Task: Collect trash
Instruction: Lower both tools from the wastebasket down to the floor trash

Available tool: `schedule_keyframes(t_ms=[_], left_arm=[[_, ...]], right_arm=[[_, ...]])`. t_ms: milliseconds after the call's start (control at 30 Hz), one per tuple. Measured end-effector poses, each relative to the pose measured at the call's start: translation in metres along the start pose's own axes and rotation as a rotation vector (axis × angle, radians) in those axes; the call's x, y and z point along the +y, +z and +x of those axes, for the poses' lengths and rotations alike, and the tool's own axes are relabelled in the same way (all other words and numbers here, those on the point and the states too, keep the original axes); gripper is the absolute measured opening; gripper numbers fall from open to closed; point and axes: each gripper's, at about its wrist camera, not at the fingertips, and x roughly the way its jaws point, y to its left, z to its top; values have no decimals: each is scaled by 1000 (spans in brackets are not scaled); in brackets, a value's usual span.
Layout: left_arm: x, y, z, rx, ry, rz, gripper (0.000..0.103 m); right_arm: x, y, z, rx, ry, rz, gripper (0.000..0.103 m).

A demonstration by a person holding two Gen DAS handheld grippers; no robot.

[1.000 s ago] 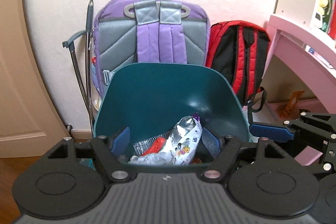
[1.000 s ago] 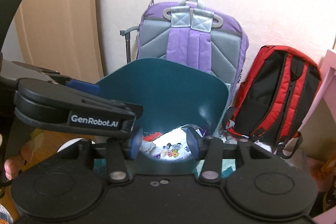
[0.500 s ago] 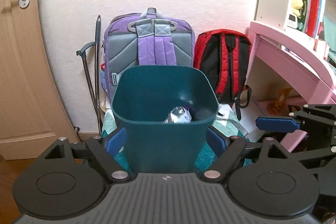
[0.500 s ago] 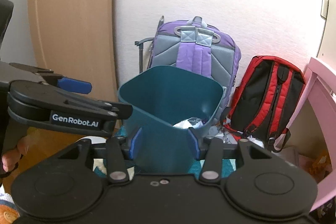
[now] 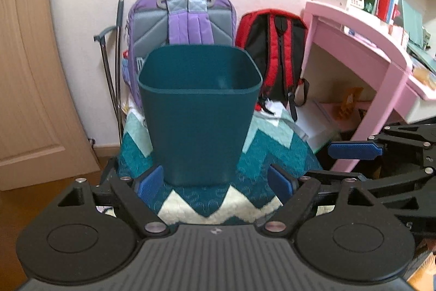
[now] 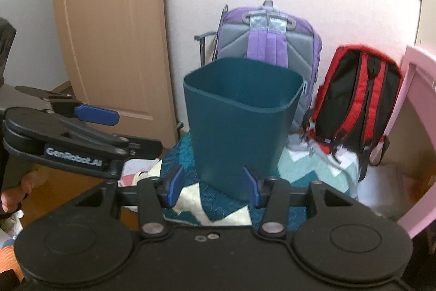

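Observation:
A dark teal trash bin (image 5: 200,111) stands upright on a teal zigzag quilt (image 5: 261,154); it also shows in the right wrist view (image 6: 239,124). Its contents are hidden below the rim. My left gripper (image 5: 215,183) is open and empty, low in front of the bin's base. My right gripper (image 6: 213,186) is open and empty, also in front of the base. Each gripper shows in the other's view, the right one (image 5: 354,150) to the right, the left one (image 6: 95,115) to the left.
A purple backpack (image 5: 182,21) and a red backpack (image 5: 275,45) lean on the wall behind the bin. A pink desk (image 5: 359,51) with shelves stands right. A wooden door (image 5: 27,72) is left. A folded metal frame (image 5: 114,64) leans by the purple backpack.
Both grippers have pulled back and down from above the bin. The wrappers seen inside it earlier are now out of sight below the rim.

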Motion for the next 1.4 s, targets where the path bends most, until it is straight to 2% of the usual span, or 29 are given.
schedule_keyframes(t_ms=[133, 200, 233, 333, 533, 867, 1200, 1400], left_arm=[[5, -25, 10, 26, -10, 3, 91], [11, -38, 21, 44, -16, -6, 100], [14, -45, 27, 54, -19, -14, 101], [27, -68, 54, 99, -32, -38, 101], [58, -121, 132, 263, -30, -100, 101], [104, -202, 258, 504, 9, -115, 101], [129, -289, 372, 704, 62, -25, 101], [131, -358, 426, 840, 68, 47, 101]], right_arm=[[-3, -28, 13, 39, 28, 32, 47], [-3, -43, 23, 64, 40, 43, 47], [-4, -52, 30, 79, 46, 45, 47], [-2, -77, 53, 124, 60, 39, 47], [0, -138, 119, 264, 94, 40, 48], [-12, -242, 244, 536, 118, 152, 48], [1, -342, 339, 776, 151, 144, 47], [26, -390, 371, 843, 230, 13, 47]])
